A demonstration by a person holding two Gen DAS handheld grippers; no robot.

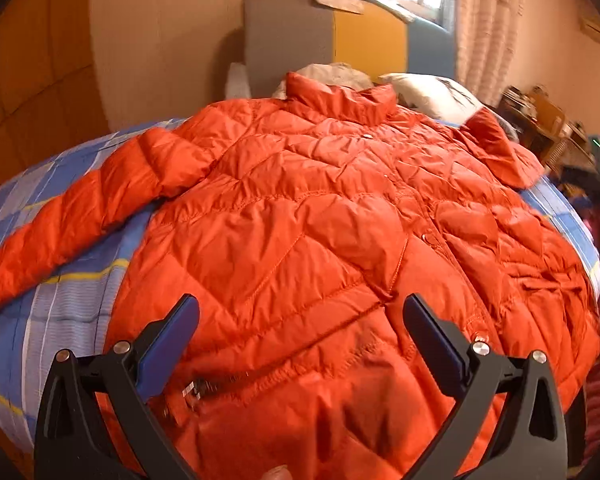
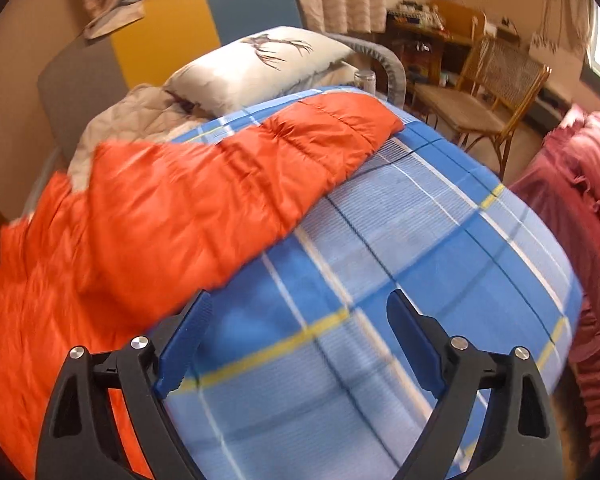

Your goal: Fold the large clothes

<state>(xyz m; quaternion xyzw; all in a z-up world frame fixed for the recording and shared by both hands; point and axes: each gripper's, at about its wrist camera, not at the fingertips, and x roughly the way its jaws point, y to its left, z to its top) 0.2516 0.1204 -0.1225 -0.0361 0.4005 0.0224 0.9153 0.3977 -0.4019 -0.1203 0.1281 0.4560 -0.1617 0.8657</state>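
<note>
Nearest the left wrist camera, the left gripper (image 1: 300, 312) hangs over the lower front of the orange jacket (image 1: 320, 208), its blue-padded fingers (image 1: 172, 340) spread wide with nothing between them. The jacket lies face up and spread out on the bed (image 1: 60, 304), which is covered in a blue checked sheet; its collar (image 1: 340, 100) points to 12 o'clock, one sleeve (image 1: 72, 224) runs out toward 9 o'clock and the other sleeve's cuff lies at about 2 o'clock. A white pillow (image 1: 432, 96) sits just beyond the collar. In the right wrist view, the right gripper (image 2: 300, 312) is over bare sheet, fingers (image 2: 184, 344) also wide and holding nothing; the finger at 7 o'clock sits just beside the jacket's edge, and whether it touches cannot be told through the blur. A sleeve (image 2: 324, 136) stretches toward 1 o'clock across the sheet. A wicker chair (image 2: 488, 92) stands at 2 o'clock, and a dark red cloth (image 2: 572, 208) hangs at 3 o'clock.
</note>
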